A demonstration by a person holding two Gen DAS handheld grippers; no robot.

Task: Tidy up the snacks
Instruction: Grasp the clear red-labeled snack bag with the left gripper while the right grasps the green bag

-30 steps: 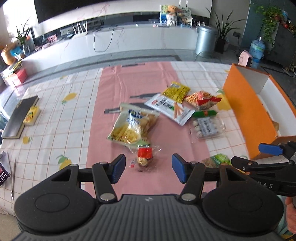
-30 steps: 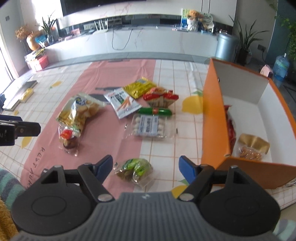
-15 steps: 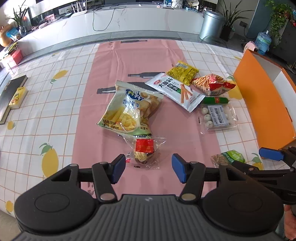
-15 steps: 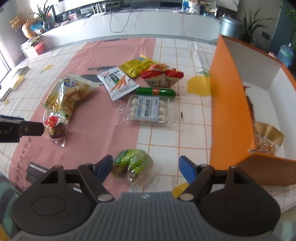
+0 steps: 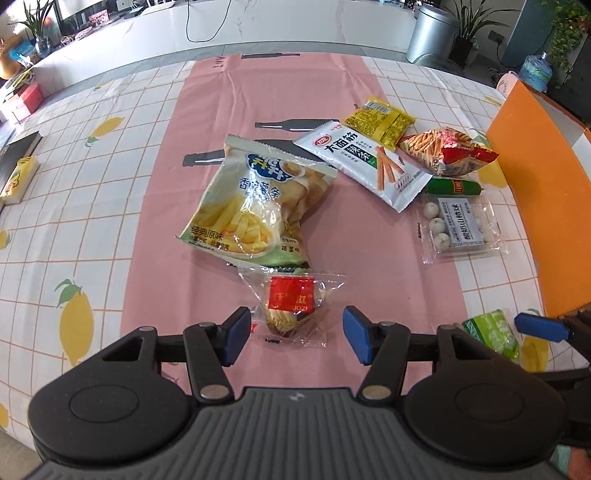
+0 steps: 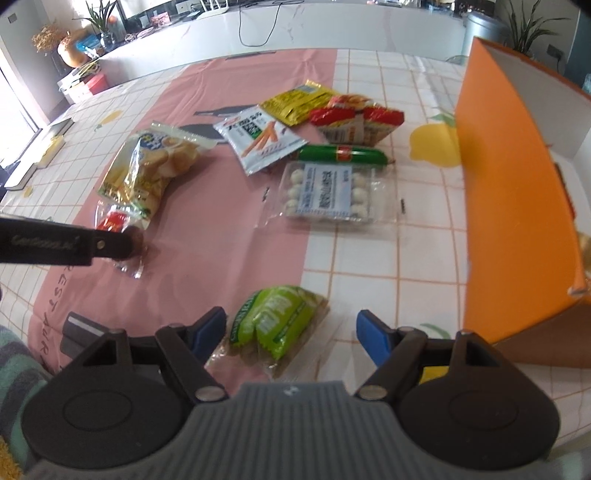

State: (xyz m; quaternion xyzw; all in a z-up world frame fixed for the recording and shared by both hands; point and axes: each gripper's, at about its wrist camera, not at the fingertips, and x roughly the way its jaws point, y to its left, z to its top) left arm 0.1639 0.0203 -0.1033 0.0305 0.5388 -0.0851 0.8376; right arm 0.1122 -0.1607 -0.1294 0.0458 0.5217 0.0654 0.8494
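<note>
My left gripper (image 5: 291, 338) is open, its blue pads either side of a small clear packet with a red label (image 5: 291, 306) on the pink cloth. My right gripper (image 6: 291, 332) is open around a green snack packet (image 6: 275, 325), which also shows in the left wrist view (image 5: 493, 332). Beyond lie a fries bag (image 5: 255, 206), a white stick-snack packet (image 5: 364, 162), a yellow packet (image 5: 378, 120), a red stick-snack bag (image 5: 443, 149), a green sausage (image 5: 452, 186) and a tray of white balls (image 5: 460, 225). The orange box (image 6: 517, 184) stands at the right.
A book and yellow carton (image 5: 18, 173) lie at the table's far left. A bin (image 5: 432, 31), plants and a water bottle (image 5: 535, 72) stand beyond the table. The left gripper's arm (image 6: 62, 245) crosses the right wrist view at the left.
Both grippers have come down and forward toward the table. The red-label packet now sits between the left pads and the green packet between the right pads. Both stay open.
</note>
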